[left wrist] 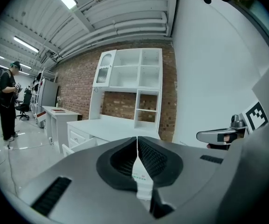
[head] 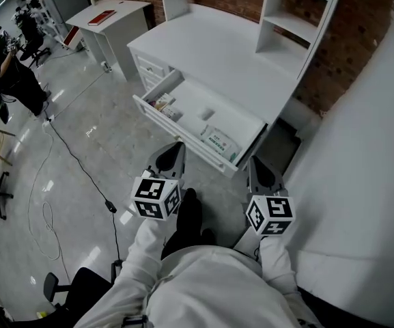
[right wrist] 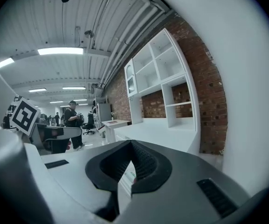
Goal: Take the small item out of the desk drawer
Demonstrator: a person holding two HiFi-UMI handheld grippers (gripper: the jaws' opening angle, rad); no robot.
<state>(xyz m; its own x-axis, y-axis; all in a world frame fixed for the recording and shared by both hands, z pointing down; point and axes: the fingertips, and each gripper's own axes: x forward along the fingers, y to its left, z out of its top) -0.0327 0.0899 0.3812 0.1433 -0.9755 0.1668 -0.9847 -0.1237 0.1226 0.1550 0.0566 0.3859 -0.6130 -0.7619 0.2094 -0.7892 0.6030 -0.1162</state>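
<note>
White sleeves (head: pixel 149 251) fill the bottom of the head view, and both tools hover just short of the open drawer's (head: pixel 183 137) front panel. On the left gripper (head: pixel 177 145), fingers are pressed together, holding nothing. It's the same for the right gripper (head: pixel 255 161): tips closed, empty. The small white item (head: pixel 205 113) sits mid-drawer, apart from both. A green-printed packet (head: pixel 220 142) lies at the drawer's right end, and more packets (head: pixel 164 105) crowd the left end. Beyond stand the white desk (head: pixel 217 53) and shelf unit (head: pixel 299 19), and a black cable (head: pixel 80 166) snakes across the floor.
</note>
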